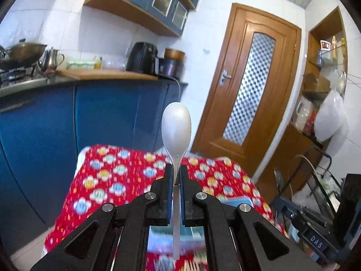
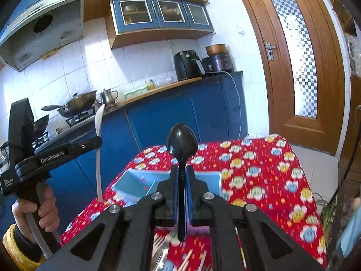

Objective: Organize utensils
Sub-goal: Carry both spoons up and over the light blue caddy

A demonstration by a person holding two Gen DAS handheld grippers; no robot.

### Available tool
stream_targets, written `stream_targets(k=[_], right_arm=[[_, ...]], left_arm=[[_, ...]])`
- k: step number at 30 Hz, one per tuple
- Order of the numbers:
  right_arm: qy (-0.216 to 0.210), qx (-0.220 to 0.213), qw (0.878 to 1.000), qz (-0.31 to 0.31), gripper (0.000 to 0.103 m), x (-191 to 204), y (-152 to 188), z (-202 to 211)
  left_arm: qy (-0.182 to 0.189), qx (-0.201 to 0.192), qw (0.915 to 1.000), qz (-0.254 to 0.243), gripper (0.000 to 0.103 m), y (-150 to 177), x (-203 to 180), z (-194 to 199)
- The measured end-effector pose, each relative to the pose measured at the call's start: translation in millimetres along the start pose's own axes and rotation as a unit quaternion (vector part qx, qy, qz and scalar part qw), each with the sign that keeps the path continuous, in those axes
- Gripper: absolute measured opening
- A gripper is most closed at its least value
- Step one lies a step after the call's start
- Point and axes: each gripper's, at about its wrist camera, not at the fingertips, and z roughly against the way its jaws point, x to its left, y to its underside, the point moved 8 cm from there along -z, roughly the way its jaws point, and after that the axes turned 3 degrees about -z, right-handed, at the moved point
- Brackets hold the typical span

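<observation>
A white spoon [image 1: 176, 131] and a black spoon [image 2: 181, 145]. The cloth [image 2: 259, 169] is red with blue, yellow and white flowers; the tray [image 2: 135, 184] is light blue. Cabinets [image 1: 101, 117] are deep blue, the door [image 1: 246, 85] brown wood

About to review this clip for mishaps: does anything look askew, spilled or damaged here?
Nothing stands out. The left gripper holds a white spoon straight by its neck, the right gripper a black spoon likewise. The red tablecloth shows no spills, though blur hides the utensils at the bottom edge.
</observation>
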Motion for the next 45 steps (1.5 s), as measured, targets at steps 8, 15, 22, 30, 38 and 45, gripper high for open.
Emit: stream_targets(k=[8, 15, 22, 30, 38, 45], right_arm=[[0.003, -0.019, 1.0, 0.021, 0.008, -8, -3, -44], [-0.008, -0.021, 0.999, 0.027, 0.008, -7, 8, -62], [-0.005, -0.02, 0.999, 0.032, 0.008, -6, 18, -72], [0.0, -0.024, 0.999, 0.035, 0.008, -6, 23, -69], [0.0, -0.023, 0.999, 0.024, 0.008, -8, 24, -64], [-0.003, -0.008, 1.0, 0.017, 0.008, -9, 30, -63]], left_arm=[[-0.035, -0.041, 0.9984, -0.019, 0.005, 1, 7, -38], [-0.042, -0.062, 0.9964, -0.039, 0.005, 17, 1, -48], [-0.031, -0.04, 0.9982, -0.031, 0.005, 37, 3, -58], [-0.025, -0.018, 0.999, -0.033, 0.005, 57, 4, -60], [-0.023, -0.01, 0.9992, -0.031, 0.005, 68, 0, -58], [-0.016, 0.004, 0.9994, -0.031, 0.03, 72, -2, -54]])
